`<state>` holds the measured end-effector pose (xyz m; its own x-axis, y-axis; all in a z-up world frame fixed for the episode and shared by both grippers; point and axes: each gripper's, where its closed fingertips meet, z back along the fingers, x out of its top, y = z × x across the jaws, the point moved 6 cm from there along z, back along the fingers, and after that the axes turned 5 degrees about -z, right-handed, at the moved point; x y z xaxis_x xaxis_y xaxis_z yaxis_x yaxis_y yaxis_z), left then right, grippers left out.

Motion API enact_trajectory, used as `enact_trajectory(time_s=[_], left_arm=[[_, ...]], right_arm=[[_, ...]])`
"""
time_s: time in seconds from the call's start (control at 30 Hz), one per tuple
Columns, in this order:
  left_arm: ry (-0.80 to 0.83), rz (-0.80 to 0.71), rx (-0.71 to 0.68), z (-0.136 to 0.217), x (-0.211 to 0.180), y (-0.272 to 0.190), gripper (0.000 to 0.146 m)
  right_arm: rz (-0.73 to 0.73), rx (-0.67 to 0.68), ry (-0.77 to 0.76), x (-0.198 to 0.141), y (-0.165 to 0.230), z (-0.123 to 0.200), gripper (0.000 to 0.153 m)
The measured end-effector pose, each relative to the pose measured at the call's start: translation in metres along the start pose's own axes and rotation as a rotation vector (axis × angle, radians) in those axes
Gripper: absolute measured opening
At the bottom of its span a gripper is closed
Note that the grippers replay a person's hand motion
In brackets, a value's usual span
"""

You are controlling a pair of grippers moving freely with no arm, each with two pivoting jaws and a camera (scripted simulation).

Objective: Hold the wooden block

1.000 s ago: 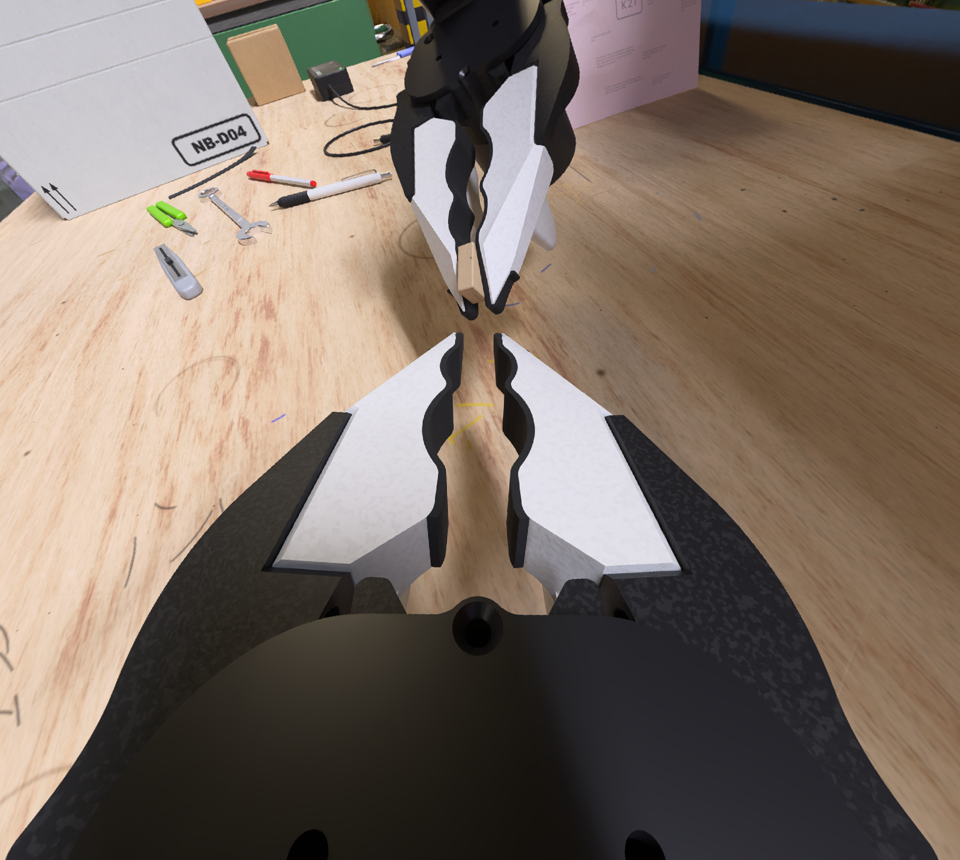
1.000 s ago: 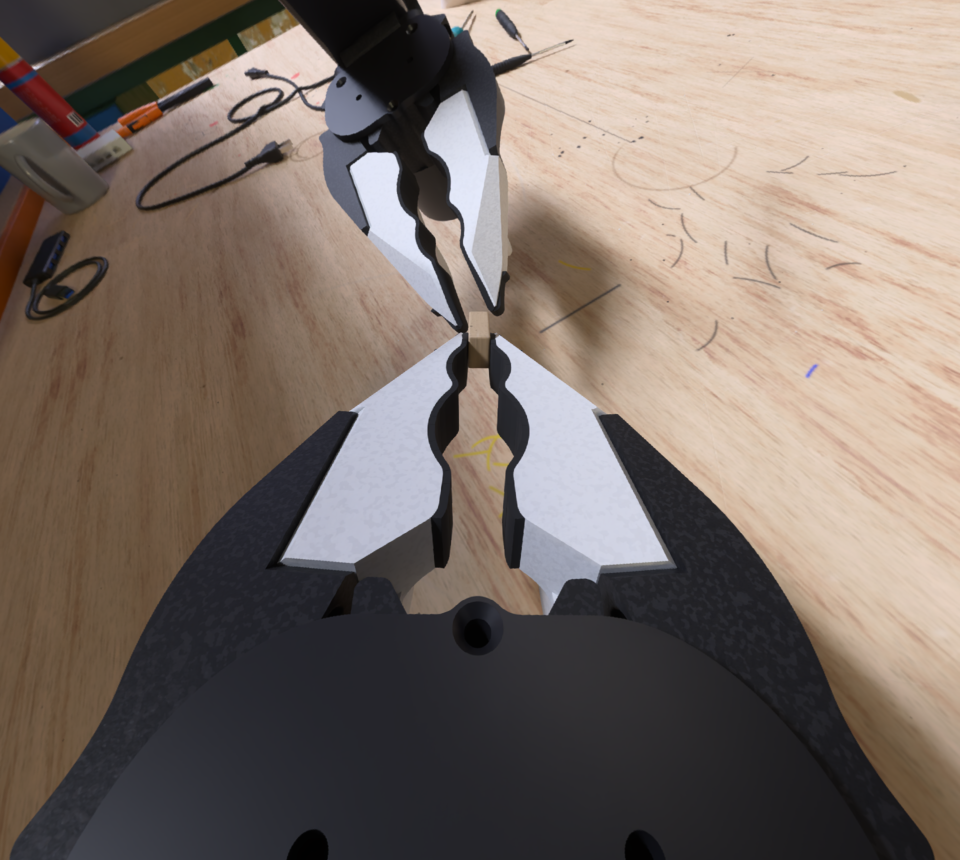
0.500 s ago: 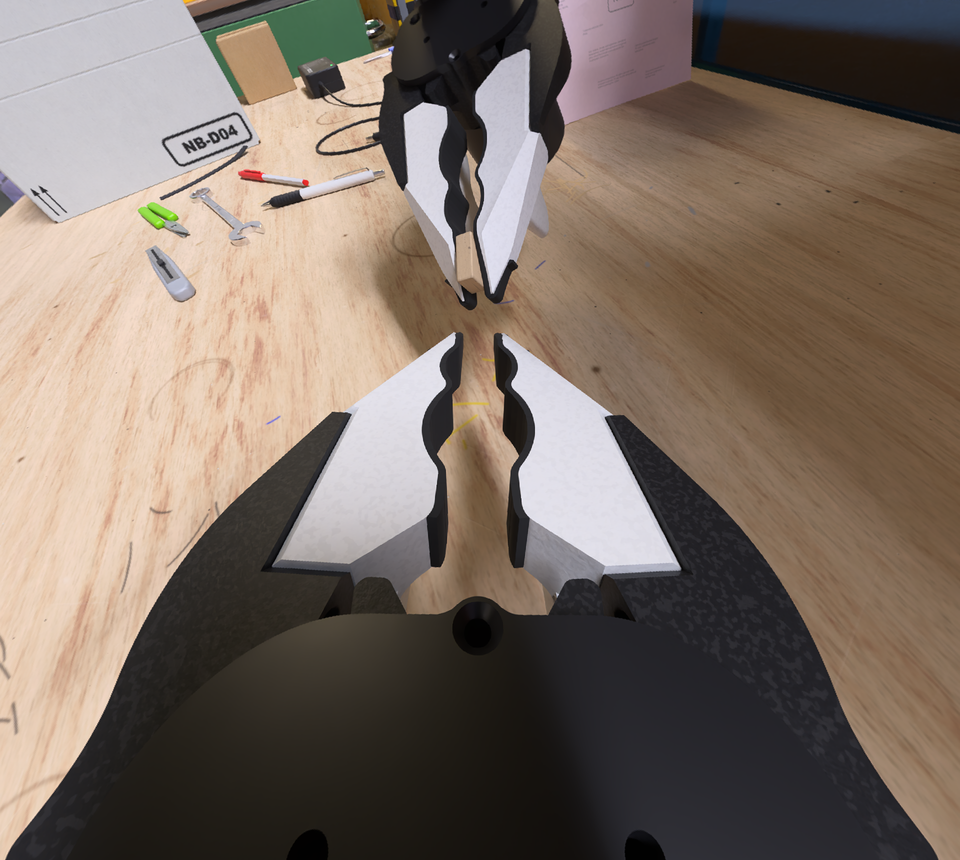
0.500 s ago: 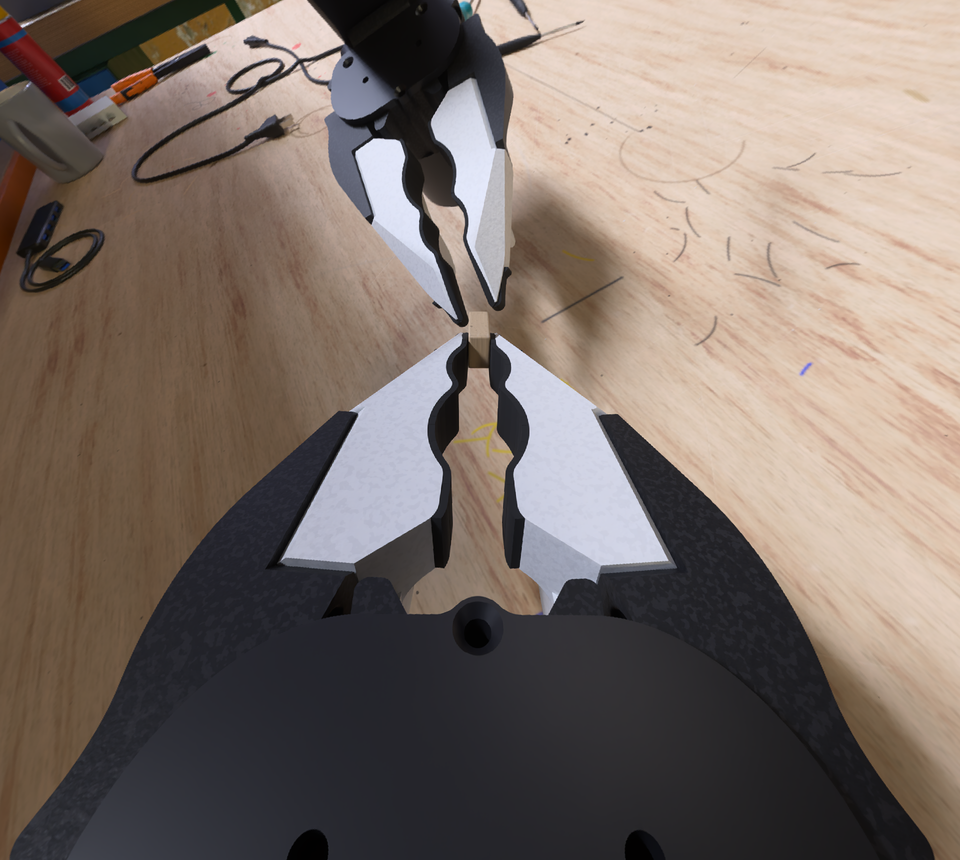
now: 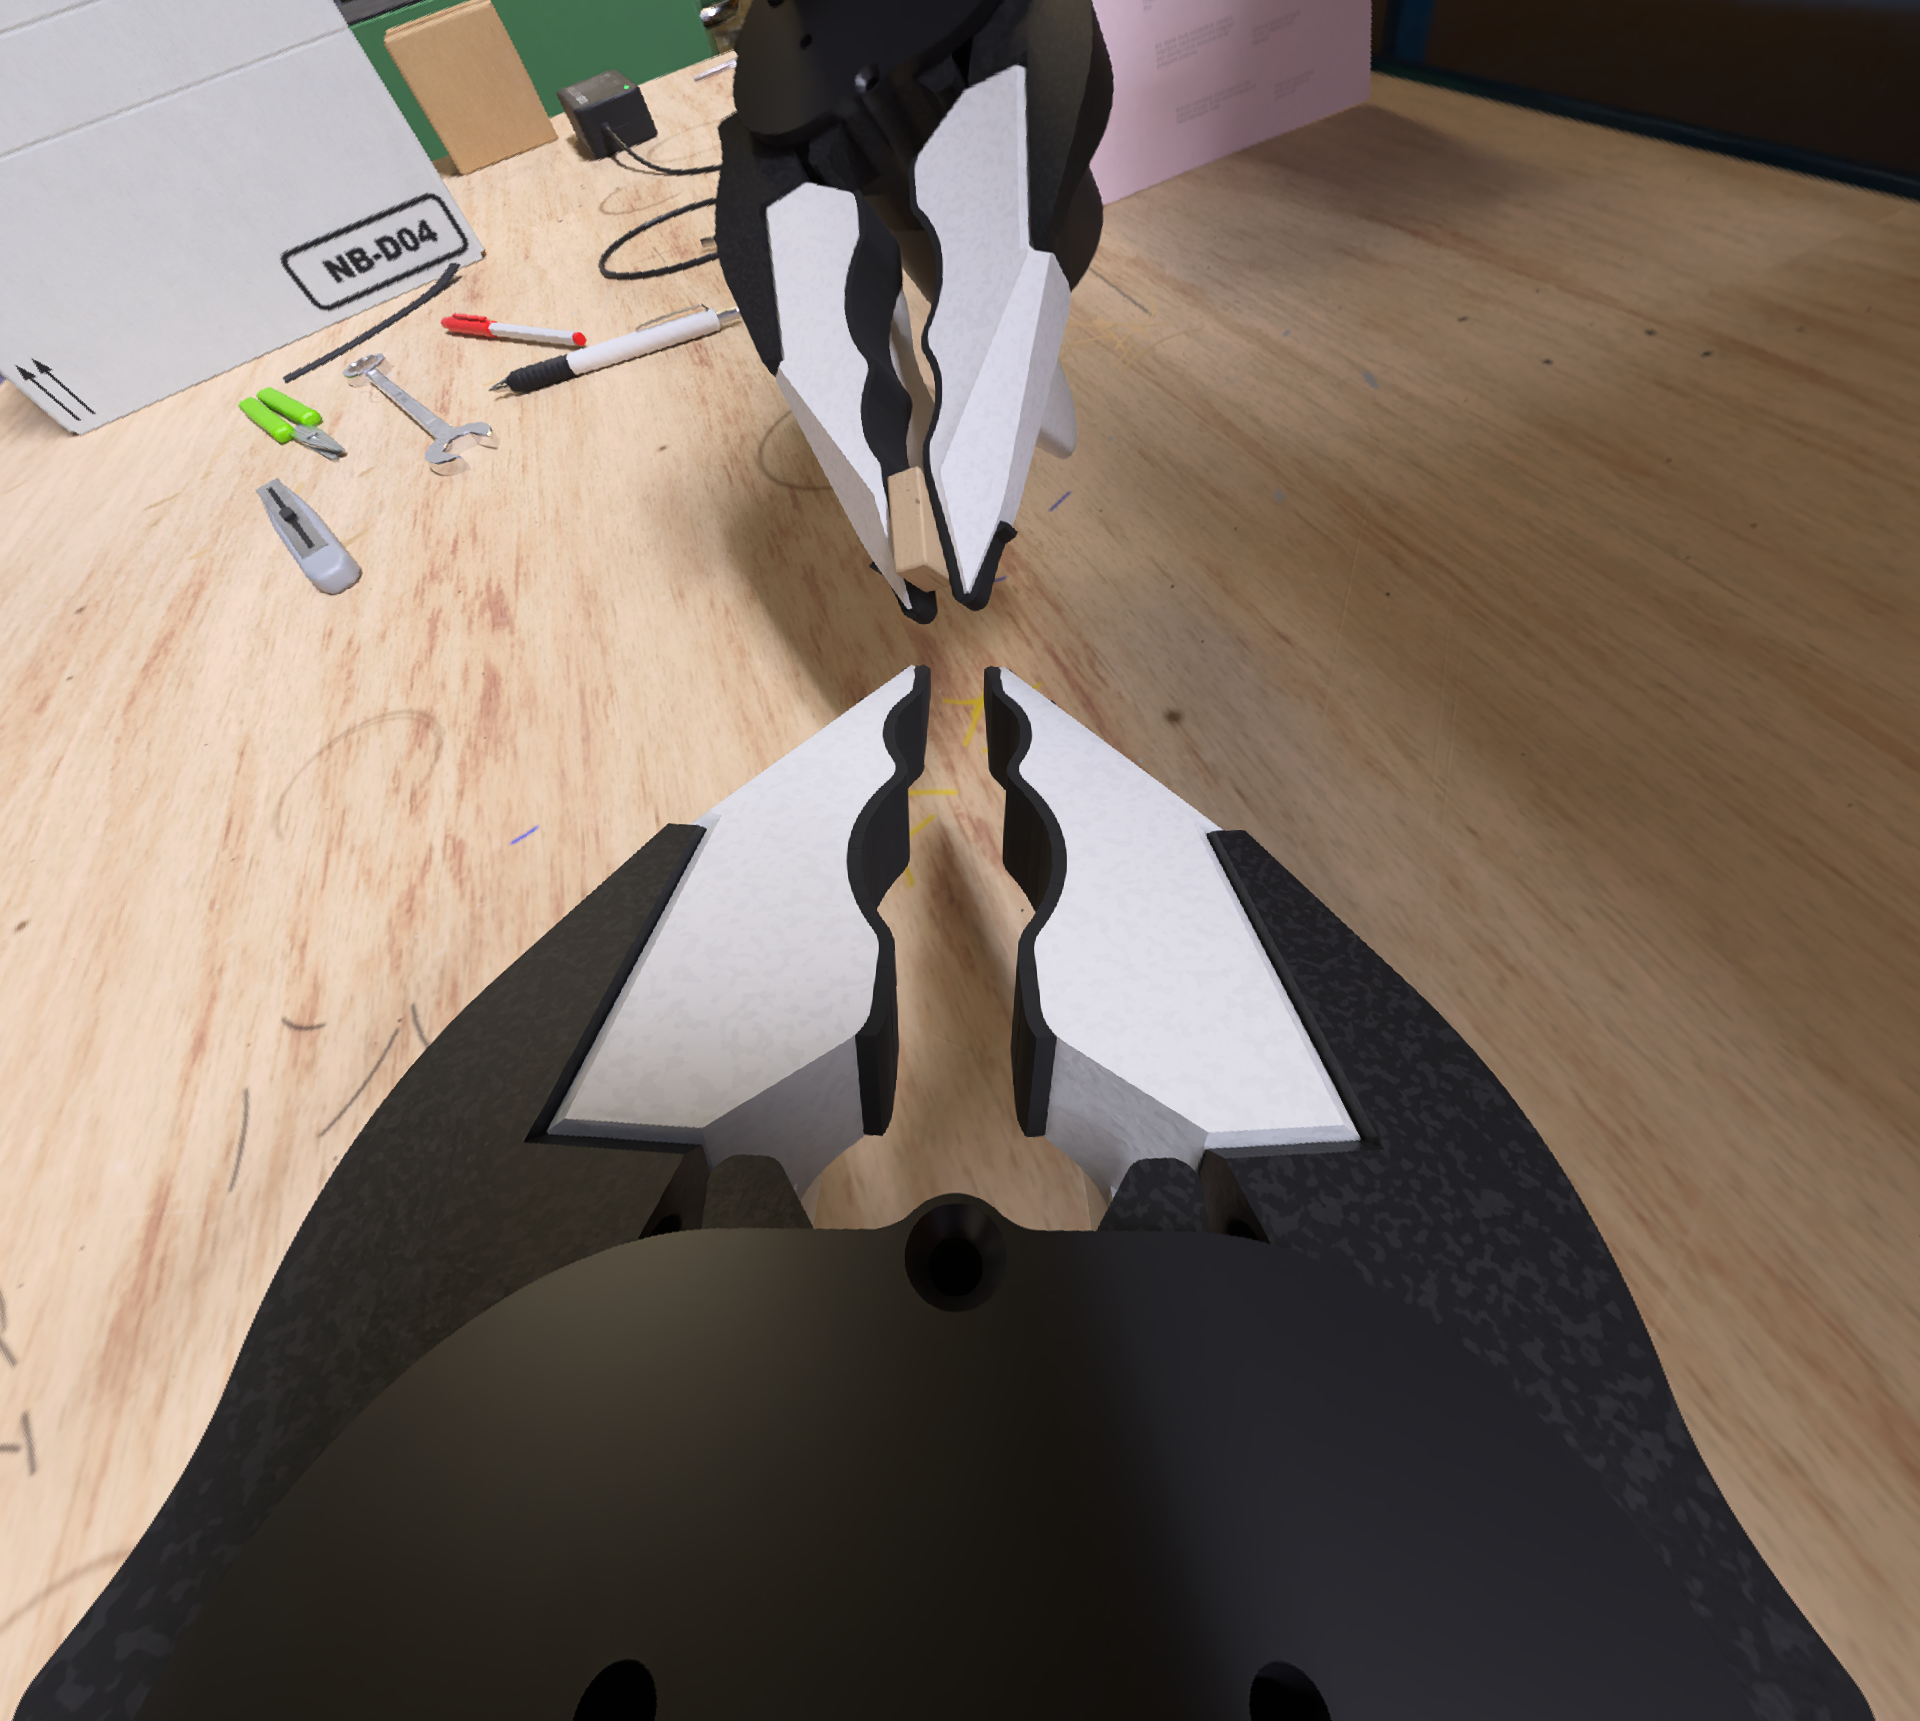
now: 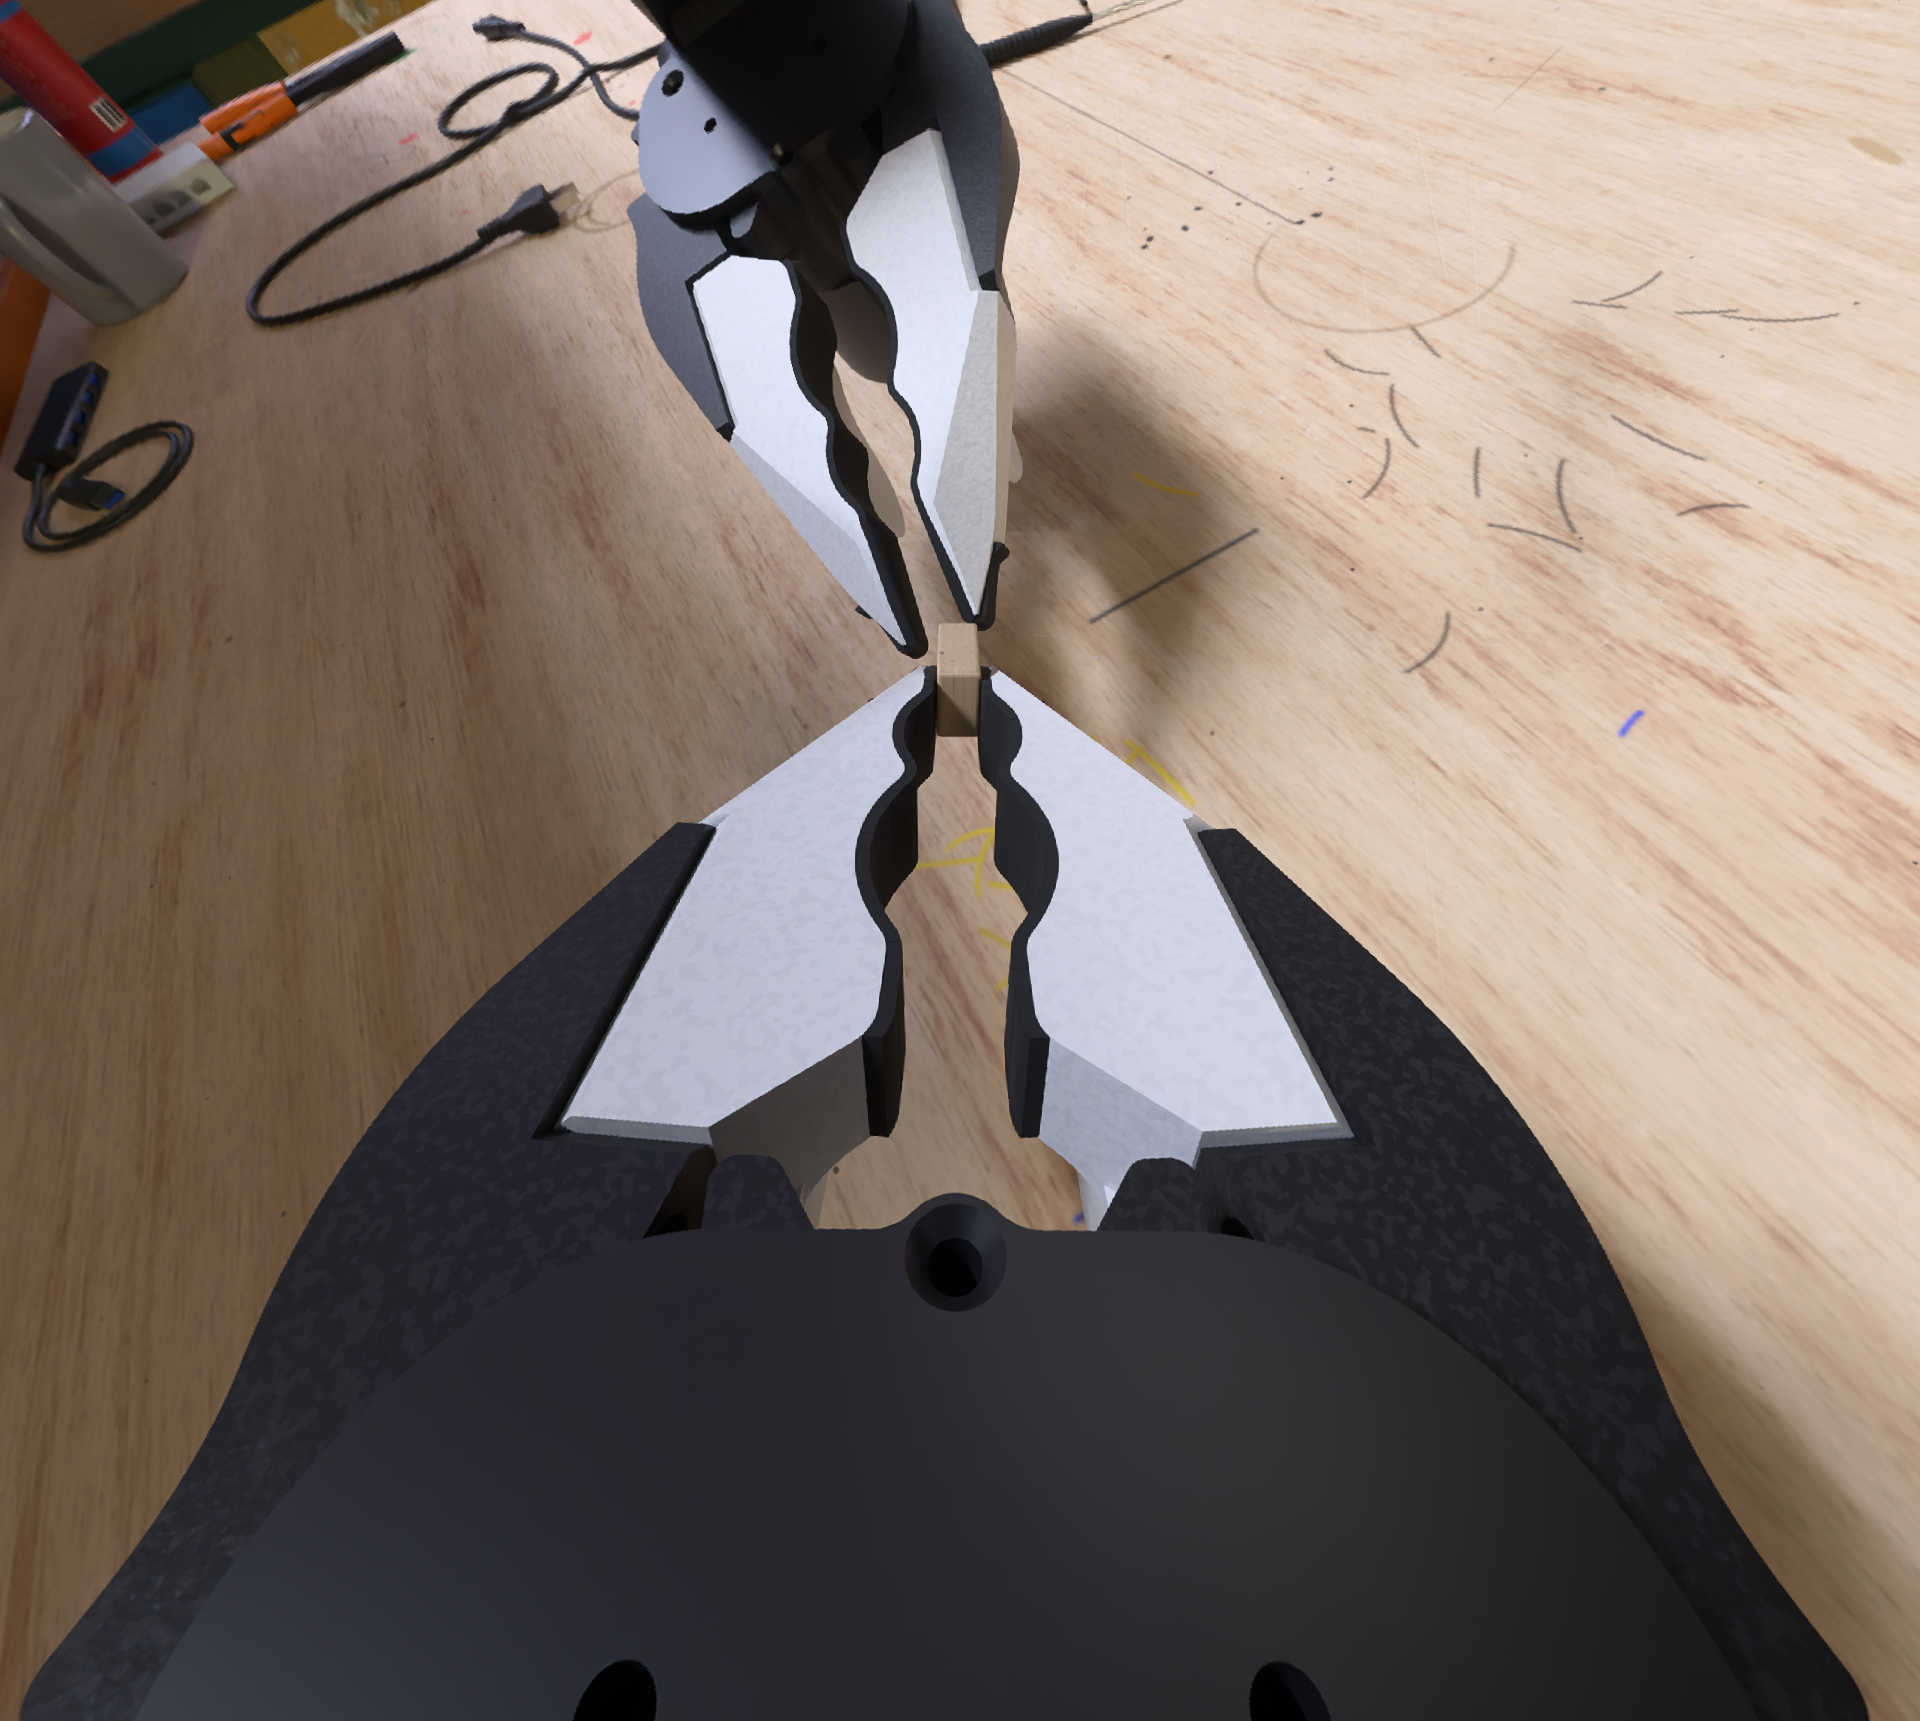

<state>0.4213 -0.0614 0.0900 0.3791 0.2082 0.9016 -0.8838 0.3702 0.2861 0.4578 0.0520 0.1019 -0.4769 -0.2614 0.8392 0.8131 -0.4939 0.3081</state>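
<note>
Between right hand-held gripper (image 6: 957,682) tips, wooden block (image 6: 957,682)

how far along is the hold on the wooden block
Done: the wooden block is off the plywood table, pinched at the tips of the right gripper, whose jaws are shut on it. In hand: the block is simply held aloft. The left gripper faces it with nothing between its slightly parted jaws, tips near the block but apart. Left: only keeping the grip; the hold is shallow, so it may slip.

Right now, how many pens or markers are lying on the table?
2: a red marker and a white pen beside it, near the gray box. Others may be hidden.
</note>
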Motion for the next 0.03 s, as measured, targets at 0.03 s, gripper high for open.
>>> enact_trajectory(time_s=[0.03], left_arm=[[-0.009,0.012,-0.002,0.0005,0.0002,0.0006,0.01]], right_arm=[[-0.005,0.002,-0.007,0.0,-0.0001,0.0,0.006]])
